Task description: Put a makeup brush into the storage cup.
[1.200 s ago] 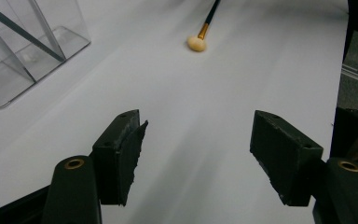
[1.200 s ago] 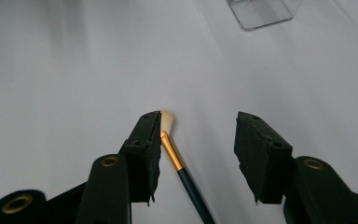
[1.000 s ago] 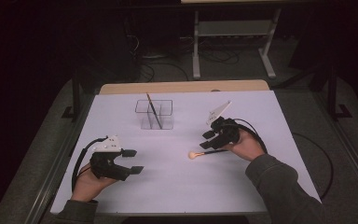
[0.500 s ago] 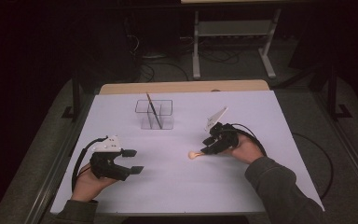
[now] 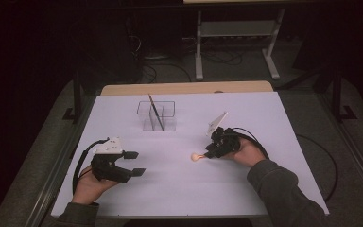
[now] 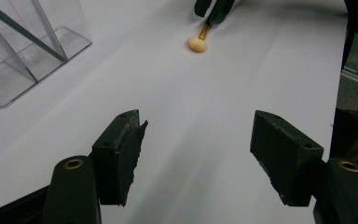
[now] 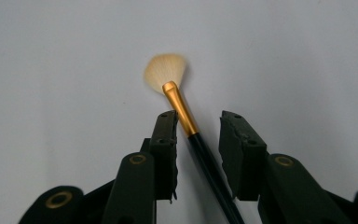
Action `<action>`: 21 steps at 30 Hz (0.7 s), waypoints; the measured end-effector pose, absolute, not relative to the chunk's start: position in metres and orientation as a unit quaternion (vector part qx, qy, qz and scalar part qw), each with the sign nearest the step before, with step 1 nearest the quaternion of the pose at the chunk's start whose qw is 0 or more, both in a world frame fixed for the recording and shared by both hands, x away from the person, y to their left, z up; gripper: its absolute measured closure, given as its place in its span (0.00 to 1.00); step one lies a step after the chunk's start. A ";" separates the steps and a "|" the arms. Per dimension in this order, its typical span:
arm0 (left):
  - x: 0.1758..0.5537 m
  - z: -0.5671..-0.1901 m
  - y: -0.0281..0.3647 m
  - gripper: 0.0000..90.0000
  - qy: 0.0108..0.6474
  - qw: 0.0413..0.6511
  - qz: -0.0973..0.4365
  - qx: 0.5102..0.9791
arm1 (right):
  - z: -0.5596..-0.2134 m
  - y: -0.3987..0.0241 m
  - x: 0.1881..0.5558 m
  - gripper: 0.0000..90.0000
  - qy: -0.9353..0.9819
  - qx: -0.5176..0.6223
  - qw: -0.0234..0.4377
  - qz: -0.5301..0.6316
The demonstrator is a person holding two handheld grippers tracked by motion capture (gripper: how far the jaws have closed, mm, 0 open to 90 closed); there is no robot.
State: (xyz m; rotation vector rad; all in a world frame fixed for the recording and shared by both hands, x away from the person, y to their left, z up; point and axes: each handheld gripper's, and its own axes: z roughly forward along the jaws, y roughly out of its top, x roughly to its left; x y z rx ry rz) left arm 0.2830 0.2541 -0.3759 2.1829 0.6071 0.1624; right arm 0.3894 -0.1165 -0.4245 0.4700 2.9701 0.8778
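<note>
Gold-ferruled, with a black handle and a pale fan of bristles, the small brush [image 7: 179, 105] lies flat on the white table [image 5: 274, 123], a little toward four o'clock of the table's centre in the high view. Its handle runs back between the two black jaws of the right gripper [image 7: 198, 135], which have just been closing around it; one pad sits just beside the ferrule, the other shows a slim gap, so they look not yet clamped, though the contact is hard to judge. Toward eleven o'clock from the brush [image 5: 197, 157] stands a clear plastic two-compartment holder [image 5: 156, 116] with a thin dark stick leaning in it. At about eight o'clock, well apart, the left gripper [image 6: 196, 149] rests with its jaws spread wide over bare tabletop, grasping nothing.
</note>
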 end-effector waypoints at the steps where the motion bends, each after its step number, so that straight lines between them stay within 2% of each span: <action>1: 0.283 -0.376 0.254 0.37 0.242 0.422 0.065 0.871 | -0.426 -0.117 0.390 0.74 0.949 0.149 0.003 0.278; 16: 0.283 -0.376 0.255 0.37 0.244 0.423 0.063 0.870 | -0.430 -0.111 0.389 0.90 0.958 0.127 0.019 0.255; 21: 0.284 -0.376 0.254 0.37 0.241 0.422 0.064 0.872 | -0.429 -0.109 0.387 0.91 0.961 0.124 0.025 0.244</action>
